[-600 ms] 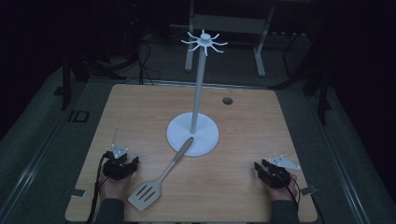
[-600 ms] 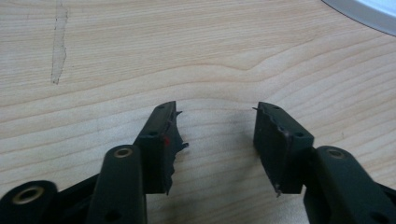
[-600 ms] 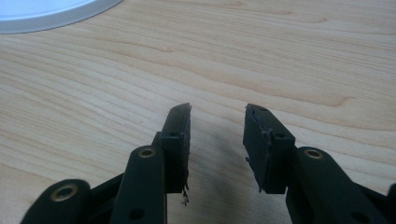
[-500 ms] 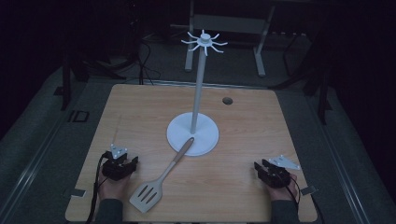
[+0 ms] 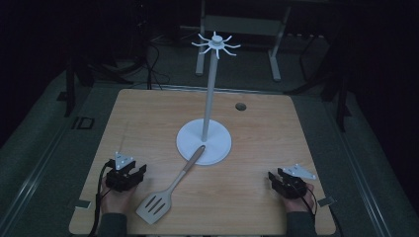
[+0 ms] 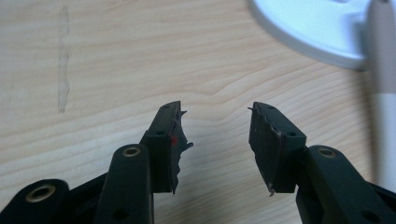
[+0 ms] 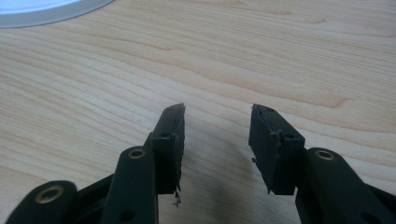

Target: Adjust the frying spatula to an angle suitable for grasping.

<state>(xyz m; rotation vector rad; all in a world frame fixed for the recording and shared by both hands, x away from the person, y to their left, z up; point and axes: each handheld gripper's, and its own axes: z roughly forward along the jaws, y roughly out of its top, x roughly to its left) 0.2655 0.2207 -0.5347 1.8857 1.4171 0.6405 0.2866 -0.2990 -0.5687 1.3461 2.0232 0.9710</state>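
A white utensil stand [image 5: 210, 94] rises from a round base [image 5: 217, 137] at the middle of the wooden table, with hook arms at its top. A grey slotted spatula [image 5: 170, 188] lies in front of it, its handle tip resting on the base and its blade toward the front edge. My left gripper [image 5: 132, 170] rests on the table left of the blade, open with bare wood between its jaws [image 6: 215, 135]. The base's rim [image 6: 308, 32] and the spatula handle [image 6: 385, 93] lie ahead of it. My right gripper [image 5: 274, 177] rests near the front right, also open and empty [image 7: 215, 135].
A small dark round hole [image 5: 240, 106] sits in the table [image 5: 148, 118] behind the stand, at the right. A faint scuff mark [image 6: 62, 65] runs along the wood at the left. Dark floor, cables and furniture legs surround the table.
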